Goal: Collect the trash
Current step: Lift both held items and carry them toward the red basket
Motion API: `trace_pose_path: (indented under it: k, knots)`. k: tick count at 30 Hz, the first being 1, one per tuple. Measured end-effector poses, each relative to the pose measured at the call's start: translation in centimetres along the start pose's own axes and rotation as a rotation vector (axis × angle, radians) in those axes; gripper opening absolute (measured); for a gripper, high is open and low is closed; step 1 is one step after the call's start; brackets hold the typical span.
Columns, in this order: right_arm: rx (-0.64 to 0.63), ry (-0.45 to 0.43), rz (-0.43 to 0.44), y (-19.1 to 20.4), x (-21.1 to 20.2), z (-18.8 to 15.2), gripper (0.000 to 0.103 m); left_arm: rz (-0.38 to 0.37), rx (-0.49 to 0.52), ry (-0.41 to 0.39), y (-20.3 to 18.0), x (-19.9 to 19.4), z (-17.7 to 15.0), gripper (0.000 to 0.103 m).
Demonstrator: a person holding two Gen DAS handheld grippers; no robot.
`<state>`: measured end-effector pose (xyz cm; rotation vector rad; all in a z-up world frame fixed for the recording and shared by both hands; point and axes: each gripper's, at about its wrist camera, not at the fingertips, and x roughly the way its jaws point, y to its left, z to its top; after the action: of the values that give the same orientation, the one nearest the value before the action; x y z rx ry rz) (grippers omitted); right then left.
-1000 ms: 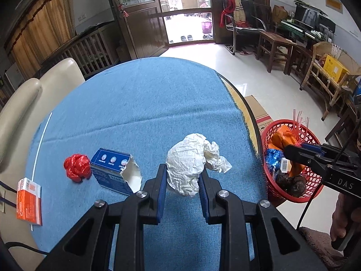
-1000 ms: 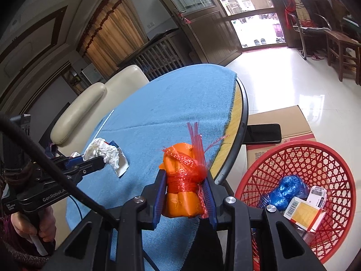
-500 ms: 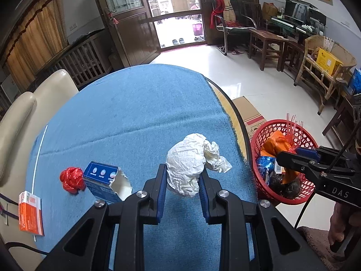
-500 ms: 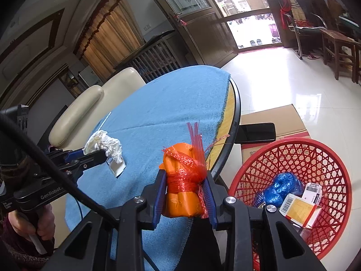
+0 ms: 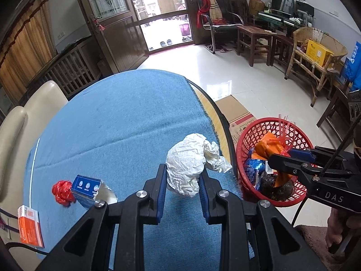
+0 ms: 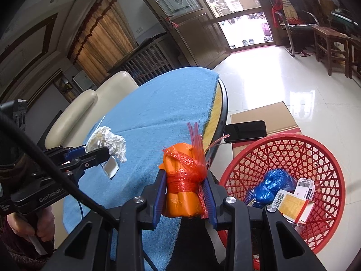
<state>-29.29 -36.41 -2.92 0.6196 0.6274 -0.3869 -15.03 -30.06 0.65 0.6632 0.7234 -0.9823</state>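
The left gripper [image 5: 183, 178] is clamped on a crumpled white paper wad [image 5: 191, 160], holding it above the blue-clothed desk [image 5: 117, 122] near its edge. The right gripper [image 6: 185, 194] is pinched tight on an orange bundle wrapped in red netting [image 6: 183, 180], which sits over the desk's edge just beside the red basket [image 6: 315, 158] on the floor. In the basket lie a blue crumpled wrapper [image 6: 273, 183] and a small barcoded carton [image 6: 293, 205]. On the desk there are a torn blue box [image 5: 88, 188], a red crumpled wrapper [image 5: 61, 190] touching it, and an orange-and-white box [image 5: 29, 227] at the rim.
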Motion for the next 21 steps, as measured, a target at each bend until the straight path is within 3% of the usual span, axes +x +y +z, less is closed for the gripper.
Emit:
trace_pose_path:
  k: [21]
  knots:
    - [0.055, -0.028, -0.048, -2.7, -1.2, 0.1, 0.035, -0.033, 0.079, 0.002, -2.4, 1.0, 1.3, 0.028]
